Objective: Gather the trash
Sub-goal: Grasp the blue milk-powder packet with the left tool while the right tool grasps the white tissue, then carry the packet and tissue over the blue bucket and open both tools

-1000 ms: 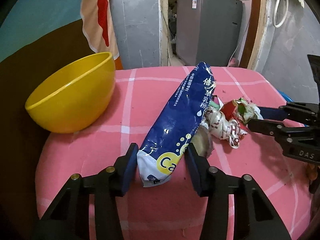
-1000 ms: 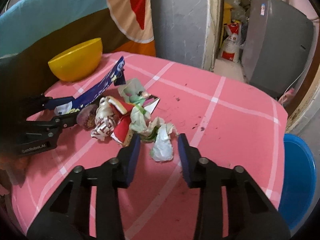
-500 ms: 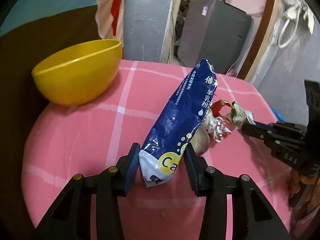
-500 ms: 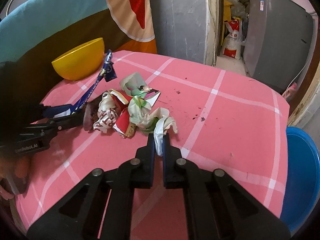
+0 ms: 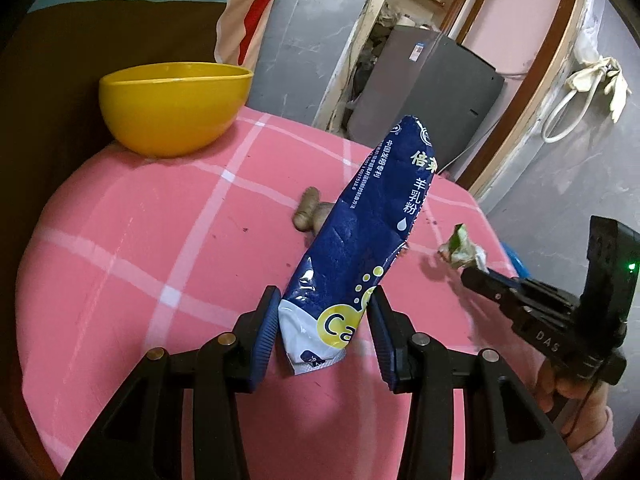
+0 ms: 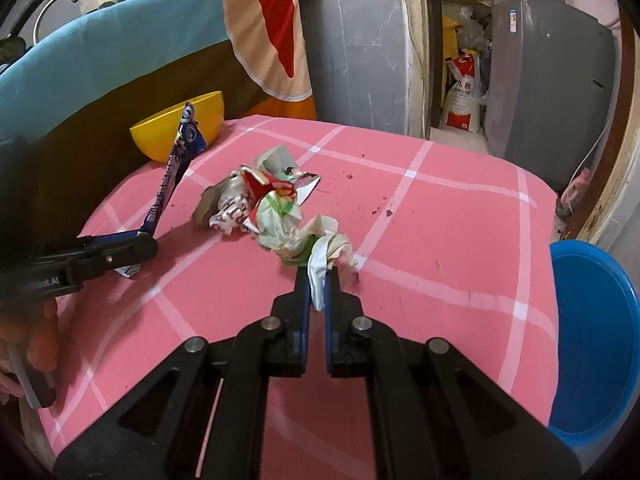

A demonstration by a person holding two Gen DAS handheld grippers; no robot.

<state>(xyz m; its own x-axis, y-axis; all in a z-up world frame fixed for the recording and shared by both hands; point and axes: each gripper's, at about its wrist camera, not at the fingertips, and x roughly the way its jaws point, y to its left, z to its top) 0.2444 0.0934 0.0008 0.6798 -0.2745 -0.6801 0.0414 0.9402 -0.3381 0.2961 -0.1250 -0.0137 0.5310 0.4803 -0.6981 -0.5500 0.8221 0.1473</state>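
Two pieces of trash gripped at once over a bench (image 6: 440,240) draped in pink checked cloth.

Left hand-held gripper (image 5: 322,330), jaws set narrow, clamped on the bottom end of a long blue milk-powder pouch (image 5: 368,224). Pouch tilted up and away, its far end off the cloth, flat and crinkled, glossy, with white lettering and a yellow circle near the gripped end. Light and floppy, by the look of it.

Right hand-held gripper (image 6: 317,286), jaws nearly together, pinching a white twist at the near end of a crumpled wrapper (image 6: 304,236), white and green. Just behind it, touching or nearly so, a heap of red and white wrappers (image 6: 248,196) on the cloth.

Best handled by lifting each piece straight clear before swinging aside, so the crumpled wrapper does not drag the heap along. Firm pinch worth keeping on the thin twist, likely to slip. Pouch best kept from flopping against the yellow bowl (image 5: 174,106) at the bench's far left edge. Blue tub (image 6: 592,344) low beside the right edge: probably the destination, though not certain.
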